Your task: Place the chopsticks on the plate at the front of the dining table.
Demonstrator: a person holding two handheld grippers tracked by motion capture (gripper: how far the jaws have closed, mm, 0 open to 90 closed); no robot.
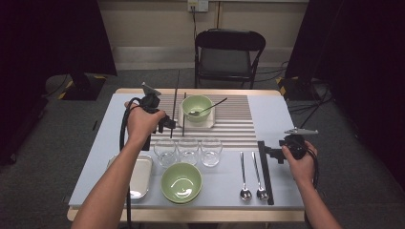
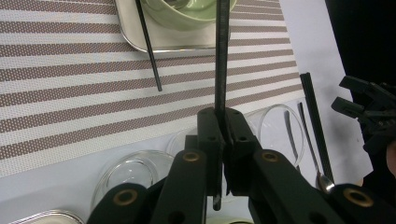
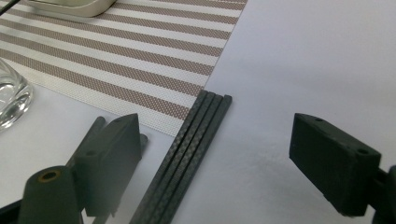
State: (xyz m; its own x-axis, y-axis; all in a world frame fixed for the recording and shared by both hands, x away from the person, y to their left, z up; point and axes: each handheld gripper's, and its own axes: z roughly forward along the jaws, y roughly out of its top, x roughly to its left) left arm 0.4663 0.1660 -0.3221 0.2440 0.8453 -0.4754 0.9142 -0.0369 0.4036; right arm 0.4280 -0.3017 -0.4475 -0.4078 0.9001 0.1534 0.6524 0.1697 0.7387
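Note:
My left gripper (image 1: 168,125) (image 2: 223,119) is shut on a thin black chopstick (image 2: 221,56) that points away over the striped mat (image 1: 234,121), toward the green bowl (image 1: 196,107) on its small tray (image 2: 140,44). A second chopstick (image 2: 150,46) lies flat on the mat beside that tray. A dark spoon (image 1: 208,107) rests in the bowl. My right gripper (image 1: 265,152) (image 3: 219,144) stands open low over a bundle of black chopsticks (image 3: 189,151) (image 1: 265,174) lying on the table at the mat's near right corner.
Three clear glasses (image 1: 188,150) stand in a row in front of the mat. A second green bowl (image 1: 181,182), a metal tray (image 1: 138,174) and two spoons (image 1: 251,176) lie near the front edge. A folding chair (image 1: 229,52) stands behind the table.

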